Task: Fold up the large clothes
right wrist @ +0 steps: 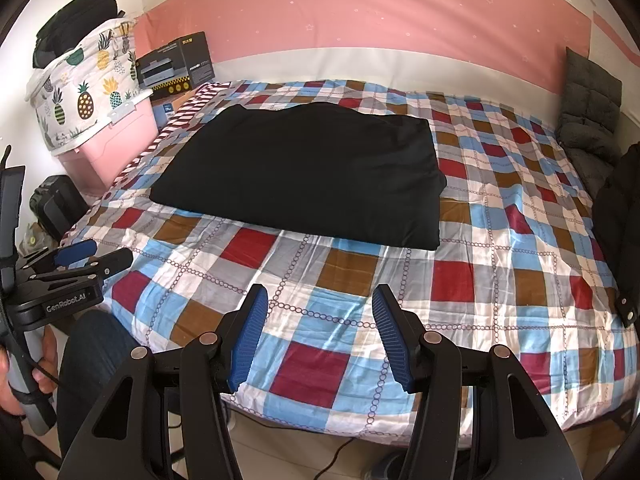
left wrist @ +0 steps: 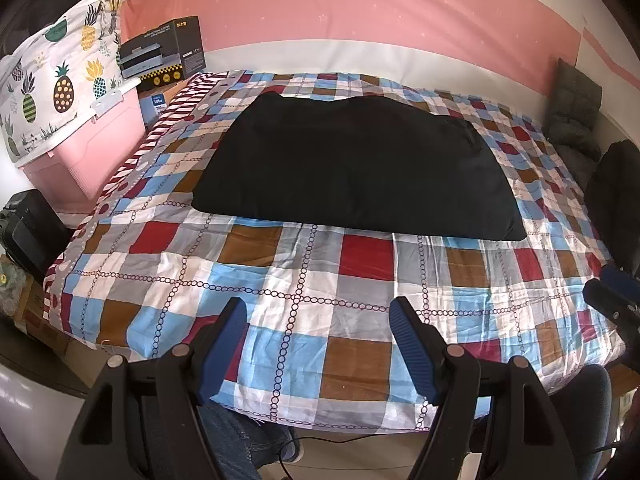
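Black cloth (left wrist: 356, 168), folded into a smooth, soft-edged slab, is lying flat on the checked bedspread (left wrist: 304, 304), toward the pink wall (left wrist: 360, 8) behind it. Nearer than the cloth, the left claw (left wrist: 318, 354) is hovering over the glossy, creased squares with its ribbed blue pads spread wide and gripping nothing. Right of it, the right claw (right wrist: 320, 330) is hanging about half open, also empty. Left of the cloth, a pink plastic bin (left wrist: 100, 148) is sitting under a pineapple-print cover (left wrist: 56, 80).
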`<action>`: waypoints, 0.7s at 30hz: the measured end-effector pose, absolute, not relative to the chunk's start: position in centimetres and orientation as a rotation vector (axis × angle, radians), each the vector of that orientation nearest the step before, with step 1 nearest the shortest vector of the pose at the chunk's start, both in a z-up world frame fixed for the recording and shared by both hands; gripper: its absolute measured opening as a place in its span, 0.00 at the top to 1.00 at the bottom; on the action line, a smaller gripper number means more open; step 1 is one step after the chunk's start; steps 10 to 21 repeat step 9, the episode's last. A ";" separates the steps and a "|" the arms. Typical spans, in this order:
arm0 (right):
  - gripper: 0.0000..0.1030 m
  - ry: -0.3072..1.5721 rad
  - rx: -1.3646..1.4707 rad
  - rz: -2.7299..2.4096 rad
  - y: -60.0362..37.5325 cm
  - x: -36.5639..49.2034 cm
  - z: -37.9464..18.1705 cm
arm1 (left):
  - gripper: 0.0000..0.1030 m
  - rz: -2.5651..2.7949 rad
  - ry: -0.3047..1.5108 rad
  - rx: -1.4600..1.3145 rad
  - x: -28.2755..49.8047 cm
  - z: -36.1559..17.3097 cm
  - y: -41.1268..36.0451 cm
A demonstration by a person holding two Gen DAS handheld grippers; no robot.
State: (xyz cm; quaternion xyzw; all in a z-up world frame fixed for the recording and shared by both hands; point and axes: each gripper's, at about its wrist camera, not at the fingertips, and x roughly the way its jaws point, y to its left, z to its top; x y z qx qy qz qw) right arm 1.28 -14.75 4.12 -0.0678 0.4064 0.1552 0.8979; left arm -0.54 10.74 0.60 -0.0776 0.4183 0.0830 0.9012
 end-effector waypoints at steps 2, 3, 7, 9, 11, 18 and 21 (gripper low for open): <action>0.47 0.842 -0.141 0.321 -14.8 1.3 4.1 | 0.27 0.169 0.868 -0.158 -0.4 0.6 10.5; 0.47 0.841 -0.140 0.321 -14.8 1.3 4.1 | 0.27 0.168 0.870 -0.160 -0.4 0.5 10.6; 0.47 0.842 -0.140 0.321 -14.8 1.3 4.1 | 0.27 0.178 0.863 -0.162 -0.4 0.5 10.5; 0.47 0.842 -0.141 0.322 -14.8 1.3 4.1 | 0.27 0.174 0.865 -0.163 -0.4 0.5 10.4; 0.47 0.842 -0.141 0.322 -14.8 1.3 4.1 | 0.27 0.174 0.865 -0.163 -0.4 0.5 10.4; 0.47 0.842 -0.141 0.322 -14.8 1.3 4.1 | 0.27 0.174 0.865 -0.163 -0.4 0.5 10.4; 0.47 0.842 -0.141 0.322 -14.8 1.3 4.1 | 0.27 0.174 0.865 -0.163 -0.4 0.5 10.4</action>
